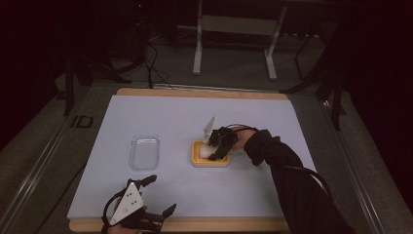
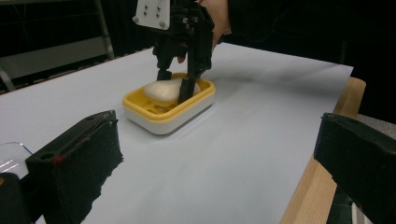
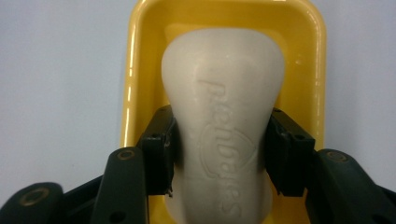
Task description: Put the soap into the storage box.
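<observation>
A white bar of soap (image 3: 224,121) with raised lettering lies in a yellow soap dish (image 3: 144,51) near the middle of the white table top. My right gripper (image 3: 219,149) is shut on the soap, one black pad pressed on each of its long sides. From above, the right gripper (image 1: 217,148) reaches into the dish (image 1: 210,162) from the right, tilted down. In the left gripper view the soap (image 2: 163,90) rests tilted in the dish (image 2: 161,114). My left gripper (image 1: 158,196) stands open near the table's front edge, nothing between its jaws.
A clear plastic lid or tray (image 1: 144,152) lies left of the dish. The white sheet (image 1: 195,112) sits on a wooden board whose edge (image 1: 204,224) runs along the front. Table legs and cables stand on the floor beyond the far edge.
</observation>
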Demonstrator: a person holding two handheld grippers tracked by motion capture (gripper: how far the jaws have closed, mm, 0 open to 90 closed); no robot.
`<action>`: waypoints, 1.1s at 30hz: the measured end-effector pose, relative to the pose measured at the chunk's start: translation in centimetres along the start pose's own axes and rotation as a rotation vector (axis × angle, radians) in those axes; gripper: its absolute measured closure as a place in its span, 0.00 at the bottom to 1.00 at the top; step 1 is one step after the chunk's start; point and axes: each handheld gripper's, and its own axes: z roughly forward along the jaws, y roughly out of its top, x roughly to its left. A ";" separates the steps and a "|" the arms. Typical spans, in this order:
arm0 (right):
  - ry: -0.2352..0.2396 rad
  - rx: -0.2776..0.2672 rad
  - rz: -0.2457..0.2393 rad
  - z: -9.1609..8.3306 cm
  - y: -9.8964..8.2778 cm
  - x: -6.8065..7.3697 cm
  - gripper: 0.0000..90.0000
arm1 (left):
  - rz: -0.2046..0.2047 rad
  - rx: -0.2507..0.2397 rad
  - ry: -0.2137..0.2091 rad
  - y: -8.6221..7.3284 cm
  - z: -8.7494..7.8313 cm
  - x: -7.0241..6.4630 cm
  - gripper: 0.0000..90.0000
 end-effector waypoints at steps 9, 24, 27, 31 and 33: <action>0.021 0.014 0.035 0.7 0.2 -0.1 0.53 | 0.003 0.008 -0.007 0.0 0.1 -0.1 0.01; -0.019 0.024 0.034 -2.1 0.8 -0.1 0.46 | 0.001 0.009 -0.008 0.0 0.1 -0.1 0.01; -0.022 0.031 0.035 -2.4 0.9 0.1 0.43 | -0.001 0.009 -0.009 0.0 0.1 -0.1 0.01; -0.028 0.054 0.060 -2.4 1.0 0.2 0.38 | -0.004 0.009 -0.012 0.0 0.1 -0.1 0.01; -0.033 0.045 0.080 -2.8 1.0 0.2 0.35 | -0.003 0.008 -0.010 0.0 0.1 0.0 0.01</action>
